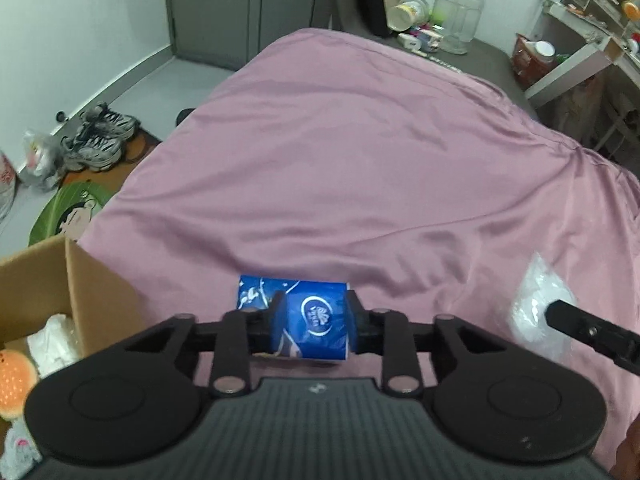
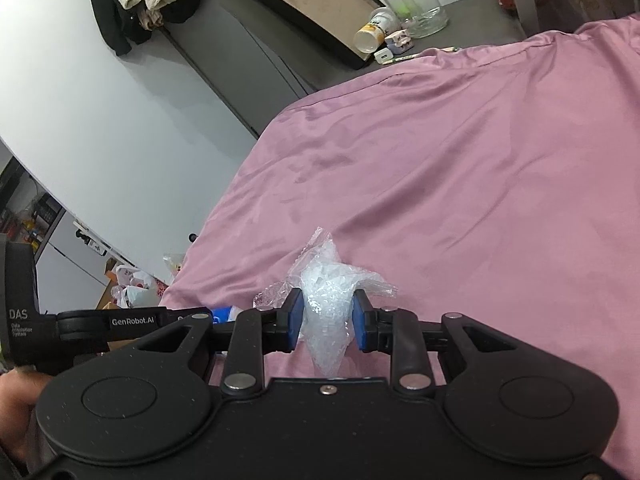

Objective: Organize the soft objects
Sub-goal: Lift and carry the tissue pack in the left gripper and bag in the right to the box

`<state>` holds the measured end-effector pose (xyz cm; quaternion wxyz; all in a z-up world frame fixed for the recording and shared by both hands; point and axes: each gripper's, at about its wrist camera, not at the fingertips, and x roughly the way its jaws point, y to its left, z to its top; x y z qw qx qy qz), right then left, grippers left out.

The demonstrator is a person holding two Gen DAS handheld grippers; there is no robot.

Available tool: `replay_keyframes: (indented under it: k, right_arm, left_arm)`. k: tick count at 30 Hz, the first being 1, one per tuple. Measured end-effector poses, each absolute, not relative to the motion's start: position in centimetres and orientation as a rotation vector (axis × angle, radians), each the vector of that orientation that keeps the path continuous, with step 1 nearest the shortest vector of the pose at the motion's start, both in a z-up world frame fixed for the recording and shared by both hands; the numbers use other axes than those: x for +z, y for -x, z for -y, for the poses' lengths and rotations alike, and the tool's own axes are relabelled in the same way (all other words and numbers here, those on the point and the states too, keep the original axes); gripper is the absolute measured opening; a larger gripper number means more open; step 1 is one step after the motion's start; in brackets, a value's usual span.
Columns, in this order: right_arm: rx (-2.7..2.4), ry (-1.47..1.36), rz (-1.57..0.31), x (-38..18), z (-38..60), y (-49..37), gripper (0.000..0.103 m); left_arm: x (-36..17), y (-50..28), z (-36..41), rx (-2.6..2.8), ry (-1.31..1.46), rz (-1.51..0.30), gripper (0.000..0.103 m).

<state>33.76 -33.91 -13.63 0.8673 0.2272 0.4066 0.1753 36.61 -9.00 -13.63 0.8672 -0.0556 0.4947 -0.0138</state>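
A blue tissue pack (image 1: 312,316) with a white oval logo sits squeezed between the pads of my left gripper (image 1: 314,314), which is shut on it just above the pink bedsheet (image 1: 340,160). A clear bubble-wrap bag (image 2: 326,312) is pinched at its waist by my right gripper (image 2: 327,318), shut on it over the same sheet. In the left wrist view that bag (image 1: 536,300) shows at the right with a black finger of the right gripper across it. In the right wrist view the left gripper's body (image 2: 100,322) reaches in from the left, with a sliver of the blue pack (image 2: 222,315) beside it.
A cardboard box (image 1: 76,280) stands at the bed's left edge, holding a white soft item (image 1: 56,340) and an orange plush (image 1: 16,380). Sneakers (image 1: 100,136) and bags lie on the floor. A glass jar (image 1: 458,12) and clutter sit beyond the bed's far end.
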Motion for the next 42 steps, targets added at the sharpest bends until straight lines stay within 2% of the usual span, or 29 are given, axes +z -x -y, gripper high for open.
replay_keyframes:
  k: [1,3,5,6,15,20,22,24,26,32,42]
  right_arm:
    - [0.366,-0.475,-0.853,-13.8,34.0,-33.7,0.026]
    - [0.37,-0.478,-0.859,-14.1,34.1,-33.8,0.026]
    - [0.378,-0.48,-0.86,-14.2,34.1,-33.9,0.026]
    - [0.382,-0.487,-0.859,-14.4,34.2,-34.0,0.026]
    - [0.378,-0.532,-0.874,-15.8,35.1,-34.8,0.027]
    - [0.395,-0.58,-0.879,-16.0,35.6,-34.9,0.027]
    - [0.394,-0.572,-0.876,-16.0,35.6,-34.9,0.027]
    - [0.394,-0.578,-0.881,-16.1,35.6,-34.9,0.027]
    - [0.391,-0.566,-0.882,-16.1,35.5,-34.8,0.027]
    - [0.412,-0.537,-0.845,-14.6,35.2,-34.3,0.027]
    - [0.389,-0.452,-0.793,-11.4,32.8,-32.7,0.027]
  left_arm:
    - [-13.6,-36.6,9.3,-0.038,0.097,-1.033,0.042]
    - [-13.6,-36.6,9.8,-0.033,0.055,-1.019,0.07]
    - [-13.7,-36.8,10.2,-0.008,0.03,-1.013,0.084]
    - [-13.9,-37.0,10.4,-0.01,0.024,-1.021,0.087]
    - [-17.6,-39.0,11.9,0.097,-0.059,-1.155,0.087]
    - [-17.5,-39.1,11.3,0.108,-0.009,-1.141,0.087]
    - [-17.4,-39.0,11.2,0.123,0.001,-1.133,0.083]
    - [-17.4,-38.9,11.2,0.131,0.007,-1.139,0.072]
    - [-17.3,-38.9,10.9,0.134,0.042,-1.143,0.071]
    - [-16.0,-38.0,11.4,0.096,0.059,-1.114,0.07]
    - [-10.4,-34.7,11.2,-0.025,0.085,-0.996,0.07]
